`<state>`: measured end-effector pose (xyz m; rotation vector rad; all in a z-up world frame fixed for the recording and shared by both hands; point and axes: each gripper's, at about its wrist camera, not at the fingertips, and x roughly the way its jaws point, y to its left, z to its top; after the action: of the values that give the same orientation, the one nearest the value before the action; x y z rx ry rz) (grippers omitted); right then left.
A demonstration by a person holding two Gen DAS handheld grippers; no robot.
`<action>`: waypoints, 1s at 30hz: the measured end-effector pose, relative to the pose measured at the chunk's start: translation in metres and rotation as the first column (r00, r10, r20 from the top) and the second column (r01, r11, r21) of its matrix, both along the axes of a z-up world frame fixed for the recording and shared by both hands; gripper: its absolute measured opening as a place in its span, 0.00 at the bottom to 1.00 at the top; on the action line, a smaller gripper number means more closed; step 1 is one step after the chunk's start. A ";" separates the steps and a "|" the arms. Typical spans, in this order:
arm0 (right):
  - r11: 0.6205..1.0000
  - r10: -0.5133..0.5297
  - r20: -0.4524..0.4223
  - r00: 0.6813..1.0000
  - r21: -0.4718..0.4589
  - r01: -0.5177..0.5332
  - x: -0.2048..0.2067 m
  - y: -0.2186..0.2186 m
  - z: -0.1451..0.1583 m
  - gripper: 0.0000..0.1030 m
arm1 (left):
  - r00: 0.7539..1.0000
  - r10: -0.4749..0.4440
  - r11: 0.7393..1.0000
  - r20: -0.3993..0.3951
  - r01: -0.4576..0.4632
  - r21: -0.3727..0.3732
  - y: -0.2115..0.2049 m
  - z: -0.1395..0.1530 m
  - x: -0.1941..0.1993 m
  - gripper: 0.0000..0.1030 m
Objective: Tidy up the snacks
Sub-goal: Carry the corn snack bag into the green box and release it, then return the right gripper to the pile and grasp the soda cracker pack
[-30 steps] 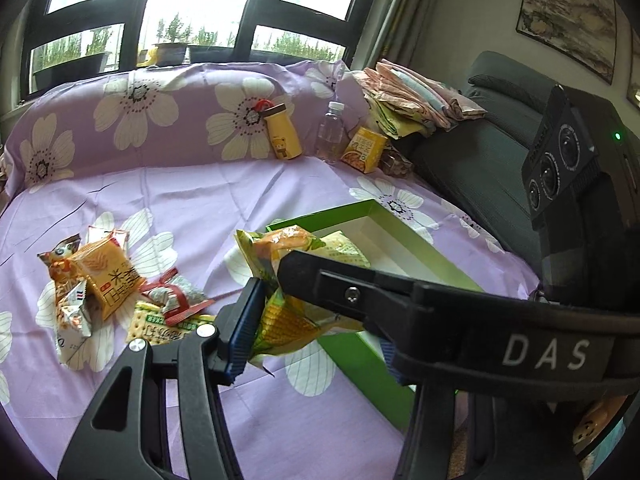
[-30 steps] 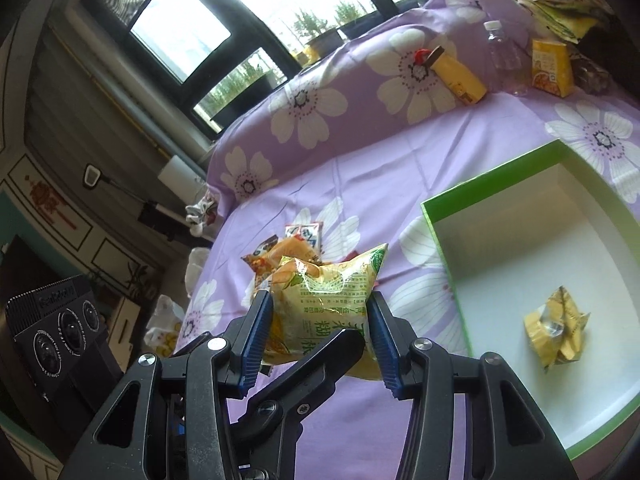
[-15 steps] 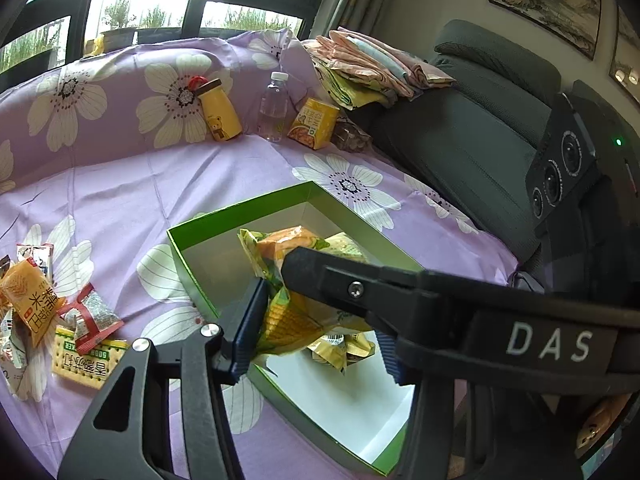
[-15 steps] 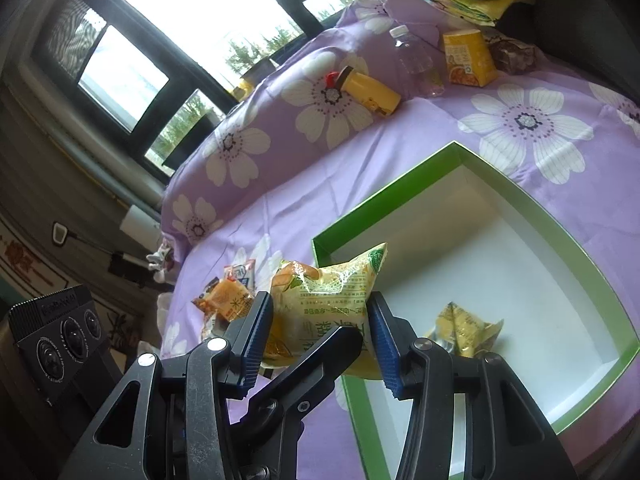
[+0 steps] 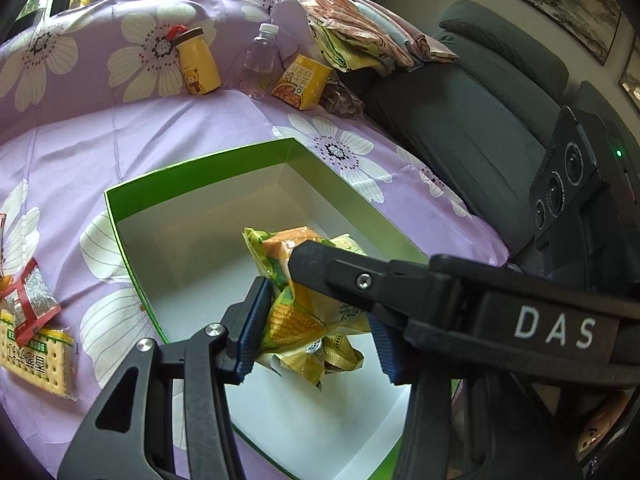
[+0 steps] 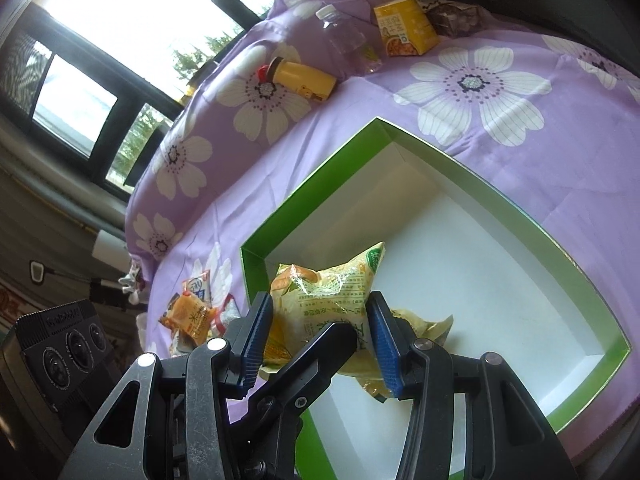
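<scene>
I am holding one corn snack bag [image 6: 324,300] between both claws over the near part of the green box [image 5: 200,168]; the left claw [image 5: 316,320] and the right claw [image 6: 320,336] are each pinching it from a side; a crumpled yellow packet [image 5: 324,360] is lying on the box floor beneath. If one claw lets go late, the bag may swing and drop over the near wall onto the bed. Compared with a second ago, the bag is now hanging over the box rather than left of it.

Each black hand-held gripper [image 5: 316,338] [image 6: 322,334] has ribbed blue pads [image 6: 255,340], silver screws and white "DAS" lettering
</scene>
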<state>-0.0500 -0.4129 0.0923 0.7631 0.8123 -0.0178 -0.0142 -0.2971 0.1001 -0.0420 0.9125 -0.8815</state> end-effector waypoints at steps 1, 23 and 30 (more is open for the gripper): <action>1.000 -0.005 -0.011 1.000 0.002 0.005 0.002 -0.002 -0.003 0.50 | 1.000 0.002 1.000 -0.017 -0.002 0.000 -0.001 -0.003 0.002 0.46; 0.992 -0.066 0.060 0.996 -0.102 0.072 -0.007 0.008 0.015 0.52 | 0.997 0.063 0.998 0.045 -0.062 -0.016 0.041 0.011 -0.011 0.74; 0.986 -0.029 0.100 0.995 -0.159 0.045 -0.009 0.031 0.031 0.64 | 0.982 0.172 0.984 0.073 -0.168 -0.056 0.112 0.025 -0.018 0.86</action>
<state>-0.0592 -0.3822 0.1233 0.6213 0.6948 -0.0779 -0.0326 -0.1851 0.1255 -0.1260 0.8016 -0.7419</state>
